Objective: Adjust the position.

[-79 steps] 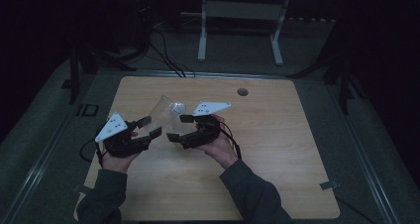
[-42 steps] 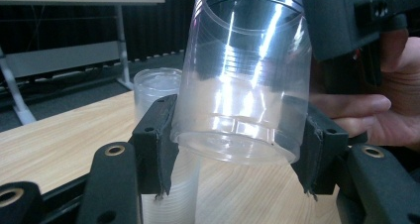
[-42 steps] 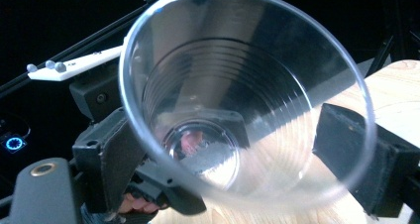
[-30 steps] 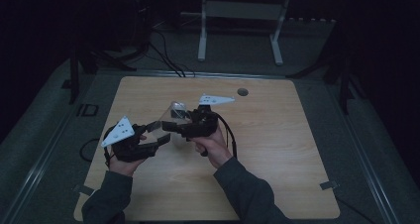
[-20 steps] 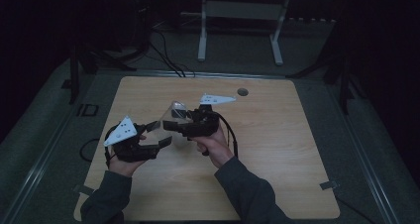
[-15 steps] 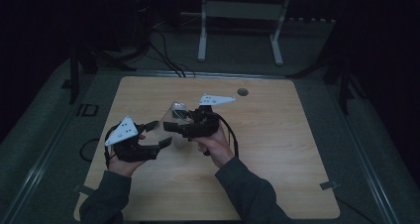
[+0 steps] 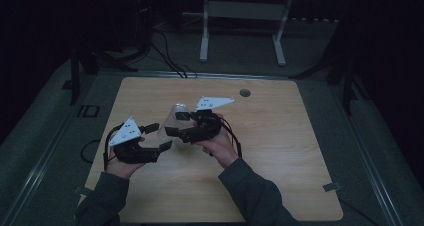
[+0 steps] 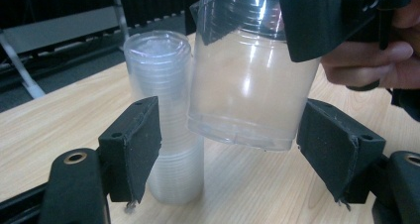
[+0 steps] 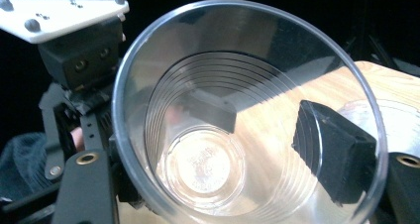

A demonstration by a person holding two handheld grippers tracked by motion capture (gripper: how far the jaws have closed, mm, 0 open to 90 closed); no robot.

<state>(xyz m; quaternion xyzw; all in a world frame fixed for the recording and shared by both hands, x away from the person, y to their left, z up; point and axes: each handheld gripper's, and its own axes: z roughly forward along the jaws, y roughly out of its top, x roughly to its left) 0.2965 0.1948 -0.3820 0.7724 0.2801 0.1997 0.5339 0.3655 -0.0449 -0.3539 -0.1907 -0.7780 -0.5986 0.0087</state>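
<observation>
Left to right: the left gripper [image 7: 159, 137] hovered low over the desk [image 7: 280, 151] with its fingers [image 8: 131, 144] spread wide; they had just been opening, and the clear plastic cup [image 8: 250, 92] hung between them untouched, a gap showing on either side of its base. Behind that cup, a stack of nested cups [image 8: 166, 115] stood upside down on the desk. The right gripper [image 7: 175, 123] carried the single cup by its rim, one finger [image 9: 334, 152] inside the mouth and the other outside the wall, so the fingers were clamped on the cup, which was held tilted above the desk between the two hands, clear of the stack. The step in hand appeared to be the separation of one cup from the stack and its transfer to the right gripper alone. To do it well, the left gripper would best draw straight back from the base before any sideways move, so that neither pad brushed the thin wall, while the right kept a light, steady pinch, since a harder squeeze would likely buckle the rim.
</observation>
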